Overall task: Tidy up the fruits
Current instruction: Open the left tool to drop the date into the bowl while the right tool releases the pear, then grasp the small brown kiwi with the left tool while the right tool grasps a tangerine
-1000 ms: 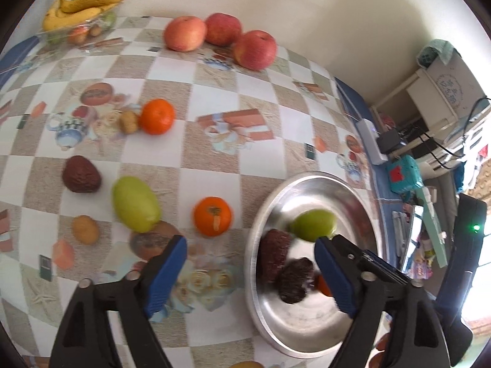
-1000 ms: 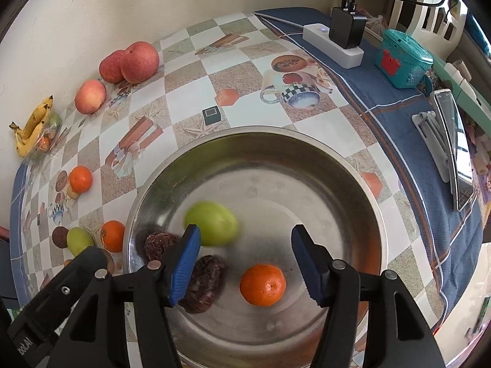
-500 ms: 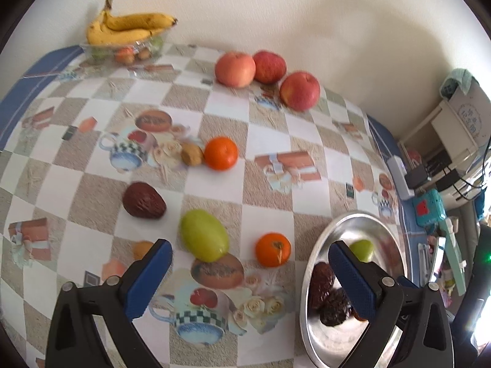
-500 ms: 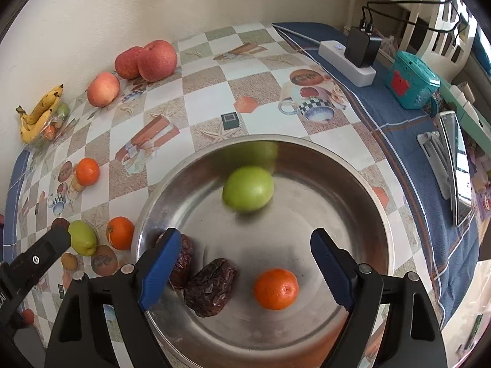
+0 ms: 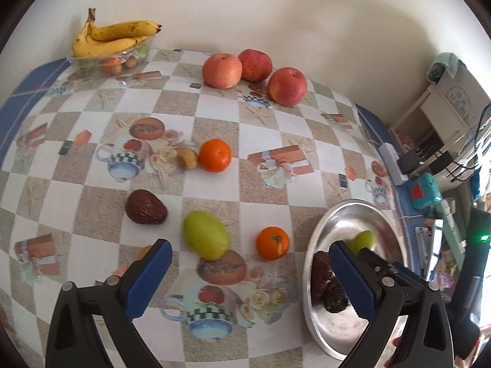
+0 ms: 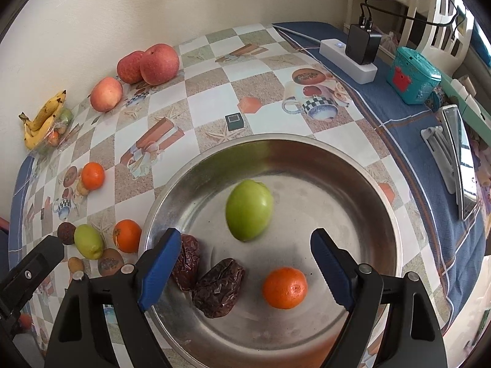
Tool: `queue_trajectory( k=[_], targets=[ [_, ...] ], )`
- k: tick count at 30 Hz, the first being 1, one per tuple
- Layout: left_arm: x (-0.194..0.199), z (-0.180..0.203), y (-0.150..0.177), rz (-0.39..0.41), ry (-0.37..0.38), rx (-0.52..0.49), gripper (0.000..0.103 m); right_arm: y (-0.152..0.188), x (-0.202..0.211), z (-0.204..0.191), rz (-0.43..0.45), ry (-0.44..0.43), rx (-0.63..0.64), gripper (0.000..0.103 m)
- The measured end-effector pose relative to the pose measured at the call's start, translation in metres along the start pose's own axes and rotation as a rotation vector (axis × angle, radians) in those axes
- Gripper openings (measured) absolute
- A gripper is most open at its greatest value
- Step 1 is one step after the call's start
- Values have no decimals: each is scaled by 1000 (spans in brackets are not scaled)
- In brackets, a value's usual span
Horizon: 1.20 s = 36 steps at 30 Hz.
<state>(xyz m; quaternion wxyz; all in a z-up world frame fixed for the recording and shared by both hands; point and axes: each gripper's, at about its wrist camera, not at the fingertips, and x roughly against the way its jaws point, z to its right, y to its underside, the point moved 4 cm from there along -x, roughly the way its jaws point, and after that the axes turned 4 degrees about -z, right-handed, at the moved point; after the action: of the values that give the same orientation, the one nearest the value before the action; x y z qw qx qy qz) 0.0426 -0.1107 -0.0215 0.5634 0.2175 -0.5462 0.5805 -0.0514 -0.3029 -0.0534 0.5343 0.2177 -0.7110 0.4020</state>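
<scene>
A steel bowl [image 6: 362, 181] holds a green fruit [image 6: 248, 210], two dark dates [image 6: 219, 286] and an orange [image 6: 284, 287]. My right gripper [image 6: 245, 271] is open and empty above the bowl's near side. My left gripper [image 5: 248, 279] is open and empty over the table, left of the bowl [image 5: 316, 331]. On the cloth before it lie a green fruit [image 5: 206, 234], an orange [image 5: 272, 243], a dark date [image 5: 145, 207], another orange [image 5: 214, 155] and a small brown fruit [image 5: 186, 159].
Three apples [image 5: 254, 69] sit by the back wall. Bananas [image 5: 113, 36] lie on a clear tray at the back left. A power strip with charger [image 6: 353, 55], a teal box [image 6: 412, 75] and other items line the table's right edge.
The green fruit rolled from the bowl's left side towards its middle. My right gripper opened wider and drew back. My left gripper pulled back and left, widening its view of the table.
</scene>
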Motion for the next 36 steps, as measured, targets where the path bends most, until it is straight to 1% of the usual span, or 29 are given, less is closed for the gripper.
queue_trajectory(
  k=[2,6,12,15,19,23,26,28,30,32,34,35,36],
  targets=[
    [3,-1,-1,12,-18,-16,103,0,1,-2,9,-13,-1,87],
    [8,-3,-4,36,-42,-39,103,-4,8,-6,56,-1,21,87],
    [20,-14,-10,78,-77,-31,103,-7,16,-16,100,-13,61,87],
    [28,-30,-16,102,-86,4,103,-7,17,-25,114,-29,88,87],
    [42,-60,-22,135,-96,88,103,-7,20,-47,126,-90,131,87],
    [60,-91,-24,188,-144,136,103,-3,22,-72,123,-151,176,87],
    [72,-112,-24,222,-169,171,103,1,24,-94,124,-175,230,86],
    [77,-125,-24,233,-178,195,103,5,26,-109,122,-192,263,82],
    [77,-134,-22,222,-180,217,102,8,26,-123,113,-212,286,72],
    [72,-140,-20,195,-176,239,102,10,24,-132,105,-221,298,70],
    [63,-142,-16,155,-166,252,101,11,23,-140,94,-227,310,64],
    [59,-141,-15,138,-165,254,100,12,21,-143,89,-225,317,58],
    [54,-140,-13,120,-166,253,98,13,19,-146,84,-219,326,54]
  ],
)
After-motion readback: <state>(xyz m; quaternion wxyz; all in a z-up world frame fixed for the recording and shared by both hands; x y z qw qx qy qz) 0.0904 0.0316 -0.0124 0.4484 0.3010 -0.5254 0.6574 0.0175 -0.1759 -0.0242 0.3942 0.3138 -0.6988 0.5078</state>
